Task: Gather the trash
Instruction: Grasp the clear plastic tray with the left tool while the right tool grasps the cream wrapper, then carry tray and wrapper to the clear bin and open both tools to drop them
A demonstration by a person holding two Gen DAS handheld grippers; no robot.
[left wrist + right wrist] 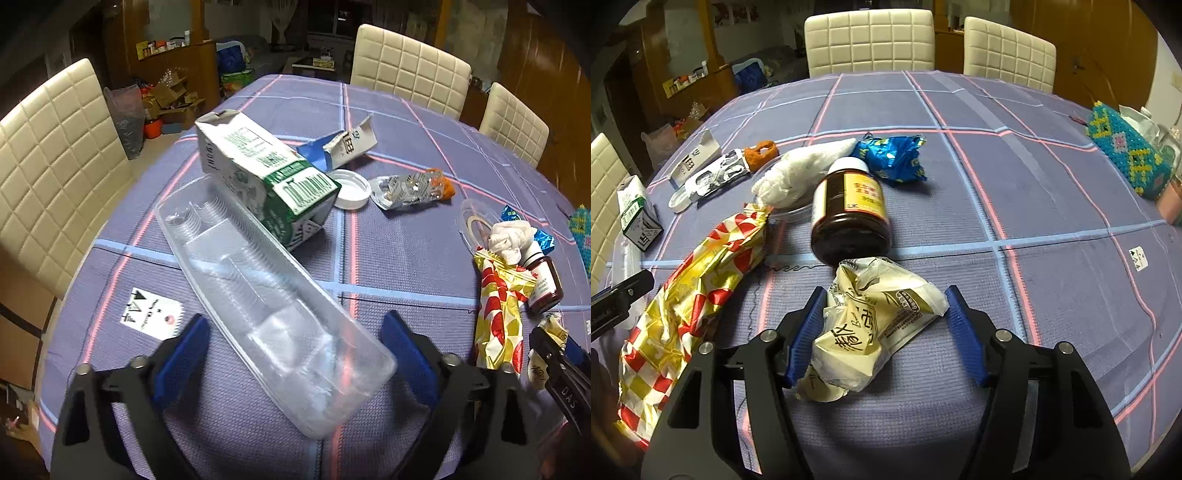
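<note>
Two grippers are down over the counter (388, 258) with its purple checked cloth, one on each side of the litter. My left gripper (295, 354) has its jaws spread wide around the near end of a clear plastic tray (258, 280); the blue pads stand on either side of it, and I cannot tell whether they touch its walls. The tray lies slantwise, its far end against a green and white carton (266, 170) tipped on its side. Beyond the carton sit a white lid (351, 188) and a crumpled silver wrapper (410, 190).

My right gripper (882, 332) has its jaws about half spread around a cream snack wrapper (875, 325). The left pad touches the crumpled plastic; the right pad sits at the wrapper's corner, barely pressing if at all. Just past the wrapper a brown bottle (849, 218) lies on its side, with a red and gold wrapper (694, 288) stretched out to its left and a blue foil packet (894, 158) beyond.
</note>
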